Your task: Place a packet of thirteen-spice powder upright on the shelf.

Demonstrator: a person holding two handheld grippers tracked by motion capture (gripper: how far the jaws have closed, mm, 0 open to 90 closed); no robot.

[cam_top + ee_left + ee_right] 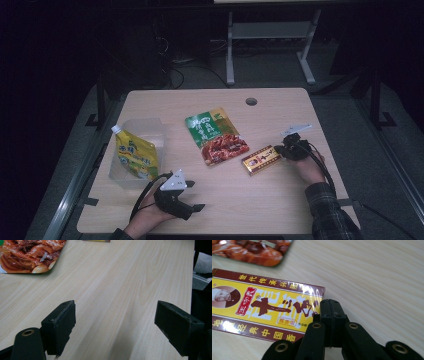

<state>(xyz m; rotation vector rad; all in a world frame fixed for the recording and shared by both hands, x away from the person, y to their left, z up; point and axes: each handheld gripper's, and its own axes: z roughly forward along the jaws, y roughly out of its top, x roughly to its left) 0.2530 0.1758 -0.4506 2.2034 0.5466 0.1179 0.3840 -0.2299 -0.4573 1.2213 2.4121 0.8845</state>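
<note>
One pale wooden table (220,200) carries four items: a clear plastic tub (145,131) near the left edge, one yellow spouted pouch (134,154) leaning in it with its white cap up, one green flat sauce packet (216,135) printed with a red dish at mid-table, and one flat yellow-and-maroon seasoning box (260,159) just right of the packet. There are two grippers, one in each hand. The left gripper (192,196) sits low over the front-left of the table, close to the tub's near corner; in the left gripper view its jaws stand spread wide over bare wood with nothing between them, and the packet's corner (30,255) lies well ahead. The right gripper (280,148) is at the right end of the box; in the right gripper view its jaws are pressed together with their tips at the box's (262,307) short edge, and I cannot tell whether they pinch a sliver of that edge or just rest on it. The box lies flat, its left end near but apart from the packet. The widest bare stretch runs along the front edge between the two hands; the back strip around the cable hole (251,101) is also bare, as is the right margin beside the right hand (310,167).
</note>
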